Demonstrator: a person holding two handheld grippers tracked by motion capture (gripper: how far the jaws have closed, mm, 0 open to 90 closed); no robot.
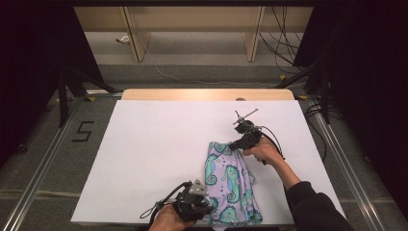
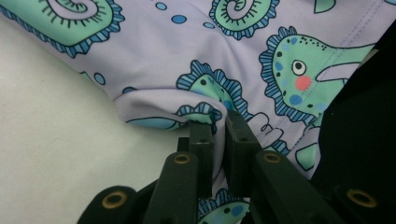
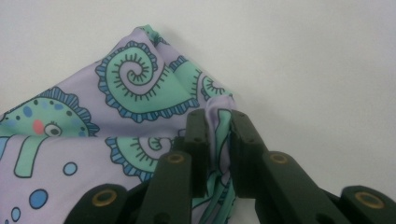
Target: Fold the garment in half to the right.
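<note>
White board covers the bench (image 1: 144, 159), and on it, toward the near right part, lies a seahorse-print cloth (image 1: 231, 185), lilac with green and blue figures, bunched into a long narrow heap that runs from the near edge away from the person. Everything else is placed by that cloth.

At its near end the left tongs (image 1: 208, 208) come in from the left side. In the left gripper view the left tongs are clamped on a rolled fold of the fabric's edge, a thin layer pinched between the two black pads. At its far end the right tongs (image 1: 236, 144) pinch a corner. The right gripper view shows a gathered ridge of fabric squeezed between those pads.

By its look, the cloth is light, thin and stretchy, with a smooth surface that could slide out of a shallow pinch. It has no stiffness, so whatever is not held will sag and trail. Hems and corners, where layers double up, seem the surest places to take hold, and both grips sit on such spots.
</note>
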